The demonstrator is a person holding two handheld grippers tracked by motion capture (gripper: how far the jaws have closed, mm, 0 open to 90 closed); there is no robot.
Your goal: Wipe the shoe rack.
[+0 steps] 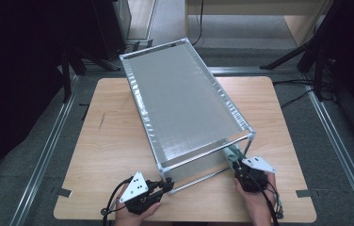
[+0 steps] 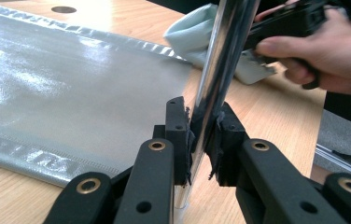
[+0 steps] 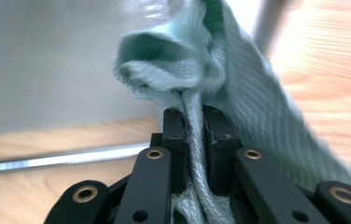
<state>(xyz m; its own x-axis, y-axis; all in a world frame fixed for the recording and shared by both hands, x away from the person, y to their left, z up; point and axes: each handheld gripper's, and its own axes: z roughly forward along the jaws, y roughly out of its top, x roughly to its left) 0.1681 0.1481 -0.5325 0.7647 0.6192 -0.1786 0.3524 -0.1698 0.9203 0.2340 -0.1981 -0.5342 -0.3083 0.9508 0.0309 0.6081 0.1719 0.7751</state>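
With left tongs (image 2: 201, 135) pinched on the chrome post (image 2: 222, 60) at the rack's (image 1: 184, 101) near left corner and right tongs (image 3: 194, 140) clamped on the mint cloth (image 3: 220, 70) beside the near right post: wiping apparently under way, most tubing probably left. Rack slanted across the counter (image 1: 104, 141), reaching beyond its far edge; silver liner crowding the cloth's path.

Pale green ribbed cloth (image 3: 239, 88) bunched beside the chrome rack's (image 1: 184, 101) upright post (image 2: 220, 70).

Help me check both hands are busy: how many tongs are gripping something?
2: left tongs clamp the rack's near-left chrome post; right tongs pinch the pale green cloth at its near-right corner.
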